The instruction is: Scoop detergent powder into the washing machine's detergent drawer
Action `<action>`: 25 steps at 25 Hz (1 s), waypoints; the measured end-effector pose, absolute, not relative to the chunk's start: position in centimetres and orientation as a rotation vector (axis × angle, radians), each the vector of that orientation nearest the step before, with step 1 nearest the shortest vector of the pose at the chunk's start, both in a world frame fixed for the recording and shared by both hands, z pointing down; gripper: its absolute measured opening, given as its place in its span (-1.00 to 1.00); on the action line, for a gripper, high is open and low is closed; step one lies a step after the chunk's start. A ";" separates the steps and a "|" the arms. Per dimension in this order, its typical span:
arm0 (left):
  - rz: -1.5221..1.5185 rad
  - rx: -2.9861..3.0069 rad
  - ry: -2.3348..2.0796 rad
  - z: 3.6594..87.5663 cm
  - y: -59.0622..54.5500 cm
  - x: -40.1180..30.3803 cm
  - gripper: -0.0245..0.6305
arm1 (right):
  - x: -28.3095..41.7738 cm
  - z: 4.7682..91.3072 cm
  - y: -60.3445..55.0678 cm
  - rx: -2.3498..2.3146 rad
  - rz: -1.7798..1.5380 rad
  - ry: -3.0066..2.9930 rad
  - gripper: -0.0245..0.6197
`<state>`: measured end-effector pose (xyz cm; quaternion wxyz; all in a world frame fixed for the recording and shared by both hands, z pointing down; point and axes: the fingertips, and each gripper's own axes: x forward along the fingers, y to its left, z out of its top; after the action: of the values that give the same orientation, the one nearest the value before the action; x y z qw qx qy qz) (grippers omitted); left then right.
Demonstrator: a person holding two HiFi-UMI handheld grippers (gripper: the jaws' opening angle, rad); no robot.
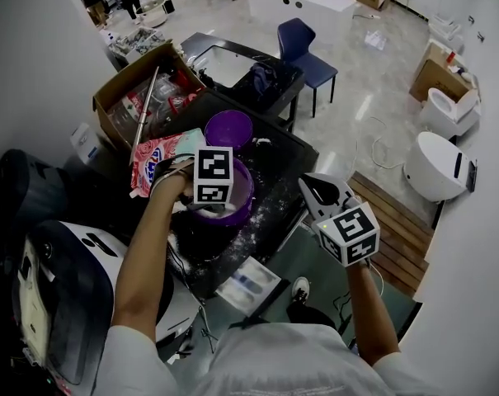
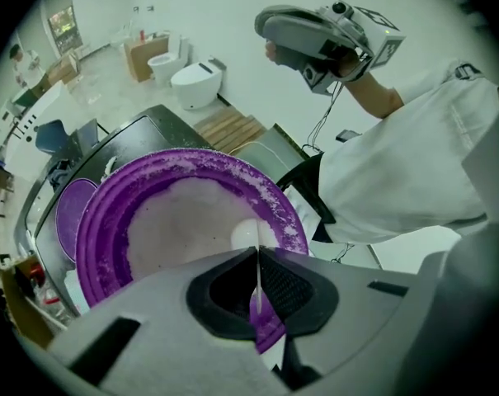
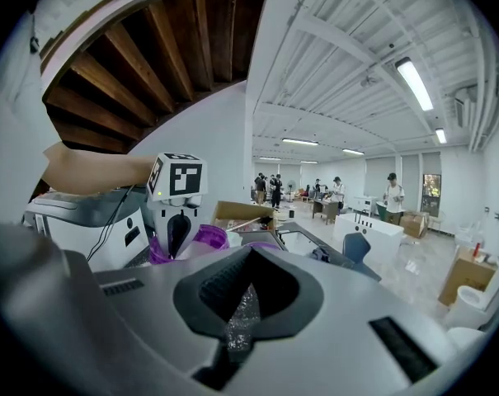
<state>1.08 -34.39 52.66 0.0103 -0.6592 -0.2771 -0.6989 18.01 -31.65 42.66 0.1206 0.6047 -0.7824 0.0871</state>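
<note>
Purple bowl (image 2: pixel 101 238) of white powder (image 2: pixel 183 225) below; left gripper (image 2: pixel 257 258) pinches a thin white spoon (image 2: pixel 246 236) handle, while right gripper (image 3: pixel 247 283) hangs aside, jaws together, empty.

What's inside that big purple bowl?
It holds white powder, with a white spoon dipped in, held by the left tool. The bottom of the purple bowl is hidden under powder.
</note>
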 end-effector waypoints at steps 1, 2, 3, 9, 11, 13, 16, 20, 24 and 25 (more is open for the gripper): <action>-2.188 -2.088 -0.865 52.4 -34.3 1.0 -0.88 | 18.1 42.6 -31.7 1.765 0.251 -2.288 -0.91; -2.195 -2.121 -0.861 52.1 -34.3 0.8 -0.89 | 18.1 42.5 -31.8 1.763 0.248 -2.292 -0.91; -2.201 -2.153 -0.855 51.8 -34.2 0.7 -0.89 | 18.0 42.4 -32.0 1.759 0.245 -2.296 -0.91; -2.189 -2.339 -0.828 50.1 -34.2 -0.5 -0.89 | 17.1 41.5 -33.4 1.713 0.213 -2.344 -0.91; -2.169 -2.423 -0.807 49.7 -34.4 -0.9 -0.88 | 16.5 41.2 -34.1 1.696 0.199 -2.365 -0.91; -2.141 -2.525 -0.765 49.4 -34.6 -1.2 -0.89 | 16.0 41.0 -34.6 1.679 0.187 -2.382 -0.91; -2.064 -2.698 -0.659 49.0 -34.9 -1.5 -0.89 | 15.5 40.7 -35.2 1.658 0.188 -2.405 -0.91; -1.878 -2.989 -0.481 48.6 -35.4 -1.9 -0.89 | 14.5 40.3 -36.0 1.637 0.201 -2.429 -0.91; -1.644 -3.254 -0.241 48.4 -36.4 -2.5 -0.89 | 13.6 40.4 -36.6 1.622 0.193 -2.439 -0.91; -1.571 -3.320 -0.197 48.3 -36.6 -2.5 -0.89 | 13.4 40.4 -36.7 1.620 0.189 -2.439 -0.91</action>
<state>-2.46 -36.57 48.25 -0.2649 -0.8704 -0.0517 -0.4119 13.43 -36.67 40.41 0.1036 0.5491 -0.8268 0.0641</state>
